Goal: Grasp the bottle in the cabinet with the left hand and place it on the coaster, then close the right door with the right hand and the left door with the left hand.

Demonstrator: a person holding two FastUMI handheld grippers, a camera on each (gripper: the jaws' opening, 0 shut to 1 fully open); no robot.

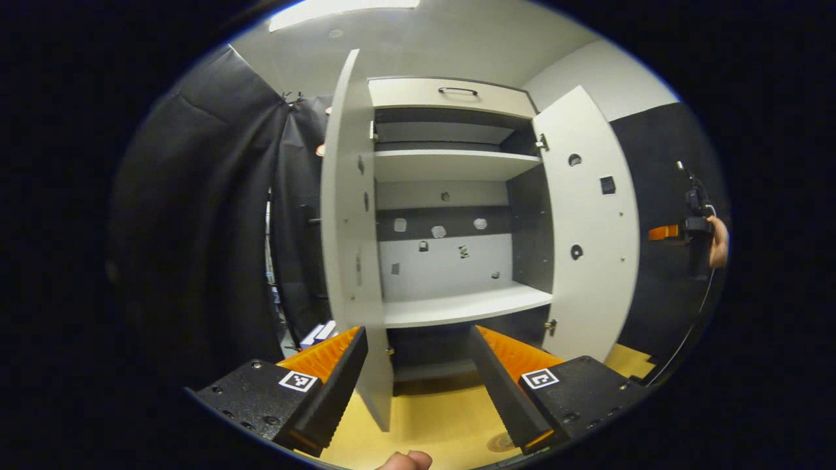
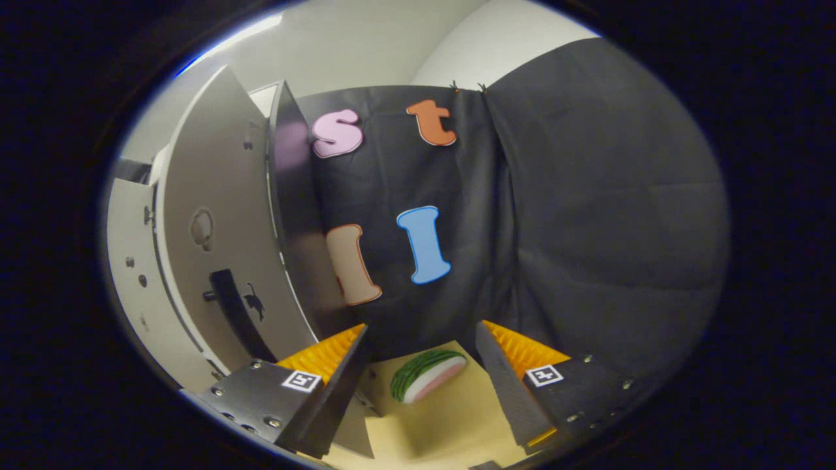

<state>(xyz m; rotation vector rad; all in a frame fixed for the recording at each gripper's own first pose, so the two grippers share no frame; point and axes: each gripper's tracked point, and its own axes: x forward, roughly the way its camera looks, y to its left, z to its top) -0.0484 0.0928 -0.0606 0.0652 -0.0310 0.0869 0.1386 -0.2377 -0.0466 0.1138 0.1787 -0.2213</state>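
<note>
White two-door cabinet (image 1: 450,196) stood open, shelves bare; left door (image 1: 349,215) edge-on just beyond the left gripper (image 1: 418,385), right door (image 1: 588,222) swung wide. Left gripper's fingers were spread, holding nothing. Right gripper (image 2: 421,385) likewise gaped, beside the right door, over a green-rinded watermelon-slice toy (image 2: 428,375).

White cabinet (image 1: 450,166), yellow tabletop (image 1: 431,411), green-striped pink-and-white watermelon slice (image 2: 428,374).
</note>
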